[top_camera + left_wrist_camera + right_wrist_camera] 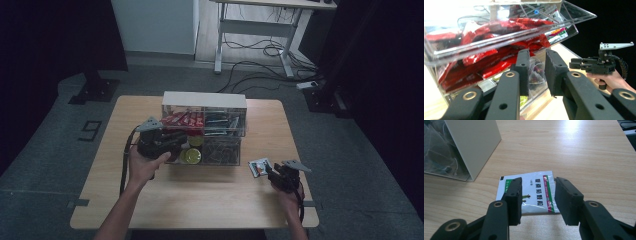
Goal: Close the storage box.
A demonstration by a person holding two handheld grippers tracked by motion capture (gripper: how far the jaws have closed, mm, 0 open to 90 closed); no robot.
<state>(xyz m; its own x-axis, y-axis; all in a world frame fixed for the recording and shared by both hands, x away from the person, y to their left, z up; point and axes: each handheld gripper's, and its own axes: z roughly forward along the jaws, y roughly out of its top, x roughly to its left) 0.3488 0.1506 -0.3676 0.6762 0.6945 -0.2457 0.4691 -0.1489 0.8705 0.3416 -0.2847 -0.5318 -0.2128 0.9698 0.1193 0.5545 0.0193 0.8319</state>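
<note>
- The left tool (172,142) sits at the front left of the clear plastic drawer organiser (226,131) on the pale wooden counter (200,190). In the left gripper view its jaws stand slightly apart with nothing pinched, facing the pulled-out clear drawer of red packets (486,50).
- The right tool (537,198) hovers low over the white sachet with green and red print (534,192), released, one jaw to each side of it and not gripping.
- That sachet (260,166) lies flat on the counter, just right of the organiser.
</note>
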